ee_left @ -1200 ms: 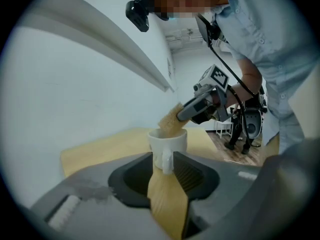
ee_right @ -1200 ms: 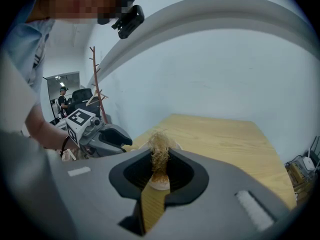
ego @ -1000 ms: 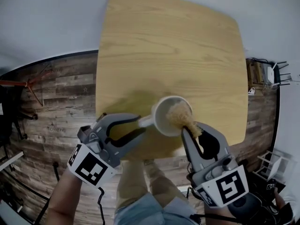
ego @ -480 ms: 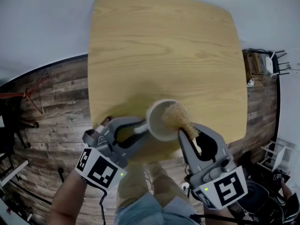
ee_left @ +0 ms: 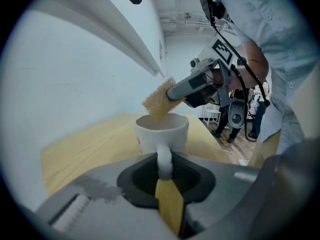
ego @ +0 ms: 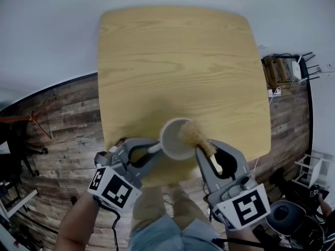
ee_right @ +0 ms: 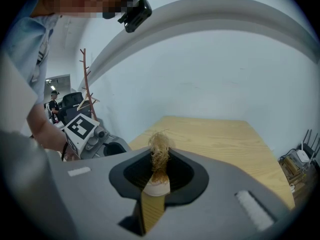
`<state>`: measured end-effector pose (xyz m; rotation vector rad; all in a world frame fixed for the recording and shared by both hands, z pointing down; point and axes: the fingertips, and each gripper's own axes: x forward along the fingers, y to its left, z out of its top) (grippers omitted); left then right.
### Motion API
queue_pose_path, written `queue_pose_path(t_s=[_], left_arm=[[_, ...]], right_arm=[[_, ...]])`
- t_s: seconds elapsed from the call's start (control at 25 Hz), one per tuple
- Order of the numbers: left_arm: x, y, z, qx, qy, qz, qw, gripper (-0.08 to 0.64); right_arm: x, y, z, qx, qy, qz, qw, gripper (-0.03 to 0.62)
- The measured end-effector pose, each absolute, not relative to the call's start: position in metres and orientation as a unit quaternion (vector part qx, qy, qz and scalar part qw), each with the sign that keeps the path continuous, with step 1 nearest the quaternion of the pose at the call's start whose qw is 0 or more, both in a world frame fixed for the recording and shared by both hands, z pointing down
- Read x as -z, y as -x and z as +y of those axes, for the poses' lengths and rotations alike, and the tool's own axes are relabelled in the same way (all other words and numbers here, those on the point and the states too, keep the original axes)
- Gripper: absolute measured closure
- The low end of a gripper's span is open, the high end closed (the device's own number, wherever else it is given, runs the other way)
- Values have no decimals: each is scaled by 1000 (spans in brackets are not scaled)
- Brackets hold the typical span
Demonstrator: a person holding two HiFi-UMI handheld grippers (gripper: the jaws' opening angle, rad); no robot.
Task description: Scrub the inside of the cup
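A white cup (ego: 175, 140) stands near the front edge of the light wooden table (ego: 178, 61), its handle (ego: 153, 148) towards my left gripper (ego: 153, 151). That gripper's jaws have just been closing, and they now pinch the handle (ee_left: 164, 160) between them. My right gripper (ego: 207, 151) is shut on a tan fibrous scrubber (ego: 192, 133), whose tip rests over the cup's right rim. In the left gripper view the scrubber (ee_left: 158, 100) slants down into the cup's mouth (ee_left: 161, 131). The right gripper view shows only its frayed end (ee_right: 160, 156) between the jaws.
The table's front edge runs just below the cup, with dark plank floor (ego: 63, 124) to the left and right. A shelf with small items (ego: 282, 69) and a white rack (ego: 306, 174) stand to the right. The person's legs (ego: 167, 213) show beneath the grippers.
The left gripper's jaws, wide apart a second ago, have closed around the cup's handle. The right gripper and scrubber stay at the cup's right rim.
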<state>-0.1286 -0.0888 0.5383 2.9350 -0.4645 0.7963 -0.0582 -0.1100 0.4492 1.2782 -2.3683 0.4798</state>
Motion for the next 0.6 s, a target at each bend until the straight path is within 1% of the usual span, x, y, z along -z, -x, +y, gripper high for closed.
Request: queue_pose_path(t_s=[0.32, 0.48, 0.6], left_arm=[[-537, 129, -90, -334, -936, -108, 31, 489], [-529, 127, -91, -374, -923, -87, 17, 489], [-524, 123, -87, -404, -912, -75, 16, 489]], right_arm=[[-449, 56, -106, -195, -453, -843, 215, 529], [-437, 50, -111, -183, -447, -851, 205, 529], [-426, 41, -110, -174, -448, -850, 214, 529]])
